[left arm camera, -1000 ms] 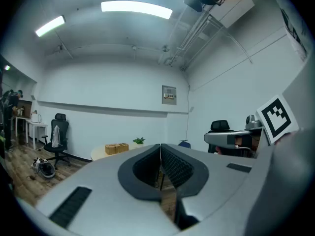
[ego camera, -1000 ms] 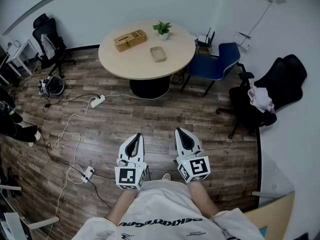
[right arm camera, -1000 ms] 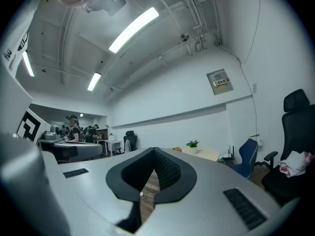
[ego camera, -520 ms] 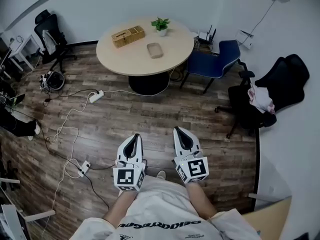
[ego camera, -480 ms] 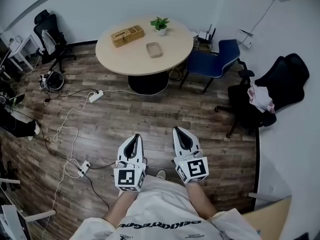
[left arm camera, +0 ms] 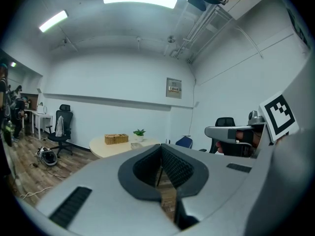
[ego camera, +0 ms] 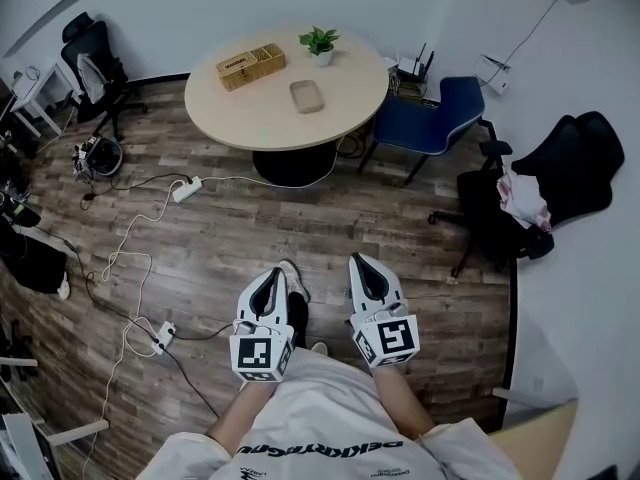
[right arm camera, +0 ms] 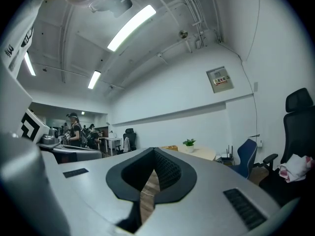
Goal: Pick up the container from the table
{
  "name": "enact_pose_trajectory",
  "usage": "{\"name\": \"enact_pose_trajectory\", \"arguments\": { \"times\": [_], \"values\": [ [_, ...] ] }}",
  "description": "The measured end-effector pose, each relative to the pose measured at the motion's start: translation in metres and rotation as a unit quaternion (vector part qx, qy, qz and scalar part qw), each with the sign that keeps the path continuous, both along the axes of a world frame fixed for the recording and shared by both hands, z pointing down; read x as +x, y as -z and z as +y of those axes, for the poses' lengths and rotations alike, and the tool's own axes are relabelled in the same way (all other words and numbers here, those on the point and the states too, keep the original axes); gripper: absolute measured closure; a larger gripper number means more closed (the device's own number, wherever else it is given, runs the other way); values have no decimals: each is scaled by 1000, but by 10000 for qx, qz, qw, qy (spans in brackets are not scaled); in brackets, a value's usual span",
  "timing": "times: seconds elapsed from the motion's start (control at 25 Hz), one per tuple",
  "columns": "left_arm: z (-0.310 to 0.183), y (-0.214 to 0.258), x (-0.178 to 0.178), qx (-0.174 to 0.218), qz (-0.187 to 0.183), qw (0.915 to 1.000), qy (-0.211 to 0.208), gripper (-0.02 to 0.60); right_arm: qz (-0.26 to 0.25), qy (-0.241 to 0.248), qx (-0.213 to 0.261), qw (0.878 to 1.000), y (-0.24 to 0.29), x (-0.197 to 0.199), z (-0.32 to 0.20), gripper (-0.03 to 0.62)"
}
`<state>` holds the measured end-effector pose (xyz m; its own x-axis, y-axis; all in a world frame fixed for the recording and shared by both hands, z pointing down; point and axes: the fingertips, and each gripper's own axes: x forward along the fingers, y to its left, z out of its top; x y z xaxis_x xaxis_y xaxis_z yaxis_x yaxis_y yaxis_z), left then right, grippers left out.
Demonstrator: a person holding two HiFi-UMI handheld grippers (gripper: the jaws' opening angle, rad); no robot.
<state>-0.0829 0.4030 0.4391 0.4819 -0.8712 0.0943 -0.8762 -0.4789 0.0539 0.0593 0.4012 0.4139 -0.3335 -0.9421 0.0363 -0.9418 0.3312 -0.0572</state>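
Both grippers are clenched with nothing between their ridged dark pads: the left gripper [ego camera: 271,272] and the right gripper [ego camera: 359,260] are smooth grey wedges held side by side, near the person's chest, each carrying a marker cube. The container [ego camera: 306,96], a shallow tan tray with rounded corners, lies far off near the middle of the round, pale wooden table [ego camera: 250,120]. A woven rectangular basket [ego camera: 251,66] sits to its far left and a small potted plant [ego camera: 319,43] at the table's far edge. Dark plank floor [ego camera: 400,223] stretches between the grippers and the table. A white power strip [ego camera: 186,190] with trailing cables lies to the left, and a blue chair [ego camera: 437,118] stands at the table's right. A shoe [ego camera: 291,281] shows between the grippers.
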Motion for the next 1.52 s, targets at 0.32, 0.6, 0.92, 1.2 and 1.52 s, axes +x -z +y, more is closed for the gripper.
{"name": "enact_pose_trajectory", "arguments": {
  "times": [0.32, 0.6, 0.92, 1.2, 1.52],
  "values": [
    [-93, -7, 16, -109, 196, 9997, 19, 566, -25, 103, -70, 9999, -8, 4, -87, 562],
    [-217, 12, 21, -103, 165, 9998, -81, 566, -98, 57, -53, 9999, 8, 7, -201, 562],
    [-338, 22, 26, -117, 86, 9994, -317, 566, 5, 58, 45, 10000, 24, -2, -326, 563],
    [-399, 11, 17, -342, 298, 9985, -308, 566, -22, 144, -97, 9998, 19, -13, -387, 563],
    [-446, -9, 12, -671, 433, 9965, -230, 566, -481, 121, -462, 9977, -3, -11, -435, 563]
  ]
}}
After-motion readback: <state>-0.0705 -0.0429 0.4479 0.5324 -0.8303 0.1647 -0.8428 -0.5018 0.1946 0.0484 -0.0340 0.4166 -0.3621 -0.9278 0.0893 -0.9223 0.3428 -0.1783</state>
